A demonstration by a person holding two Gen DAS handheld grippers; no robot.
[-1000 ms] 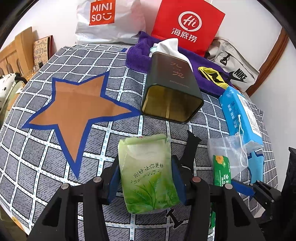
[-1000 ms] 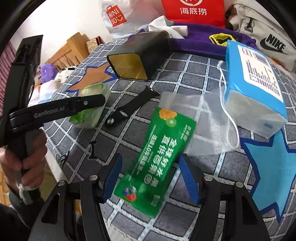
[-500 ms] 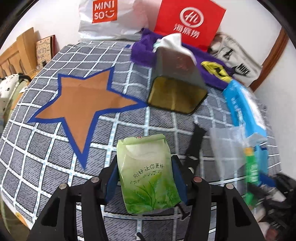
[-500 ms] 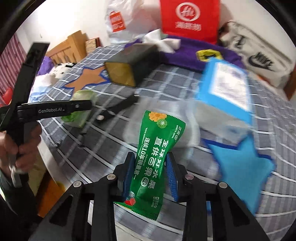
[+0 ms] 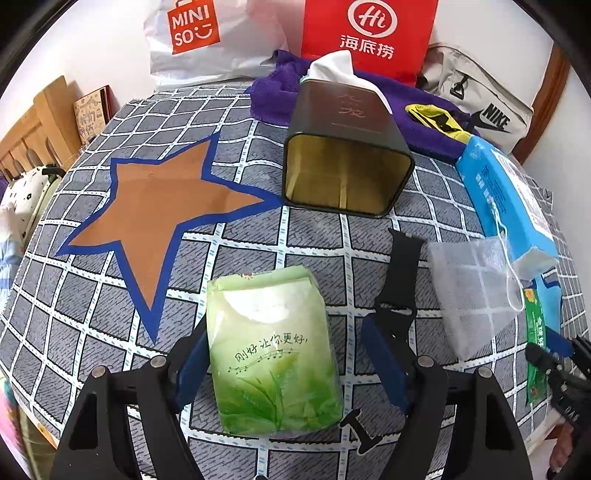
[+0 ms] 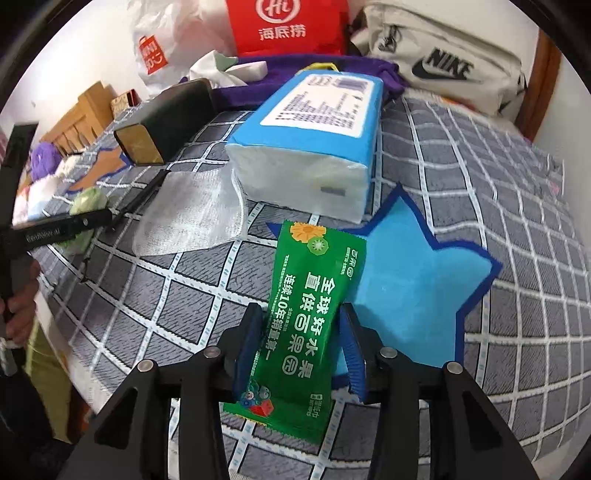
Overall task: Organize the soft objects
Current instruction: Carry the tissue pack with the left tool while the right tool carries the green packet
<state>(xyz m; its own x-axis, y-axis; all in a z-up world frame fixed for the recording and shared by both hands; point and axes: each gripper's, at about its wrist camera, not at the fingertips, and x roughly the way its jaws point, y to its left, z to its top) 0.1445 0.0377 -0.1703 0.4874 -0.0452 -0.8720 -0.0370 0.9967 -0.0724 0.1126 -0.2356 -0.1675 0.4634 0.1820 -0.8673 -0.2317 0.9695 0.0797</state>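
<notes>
In the left wrist view a light green tissue pack (image 5: 273, 350) lies on the checked cloth between the spread fingers of my left gripper (image 5: 284, 354); the right finger stands clear of it. In the right wrist view my right gripper (image 6: 301, 343) is shut on a dark green wet-wipe packet (image 6: 310, 317) and holds it above the cloth, over the edge of the blue star patch (image 6: 413, 291). That packet also shows at the right edge of the left wrist view (image 5: 533, 347). The orange star patch (image 5: 155, 210) lies ahead and to the left of the left gripper.
A dark tin (image 5: 347, 162) lies on its side, open end toward me. A blue tissue pack (image 6: 310, 136), a clear mesh pouch (image 6: 192, 218) and a black strap (image 5: 400, 273) lie on the cloth. Bags (image 5: 365, 33) and a purple towel (image 5: 273, 96) line the back.
My left gripper's jaws have opened, letting go of the light green pack. My right gripper closed on the dark green packet, lifted it and carried it right toward the blue star.
</notes>
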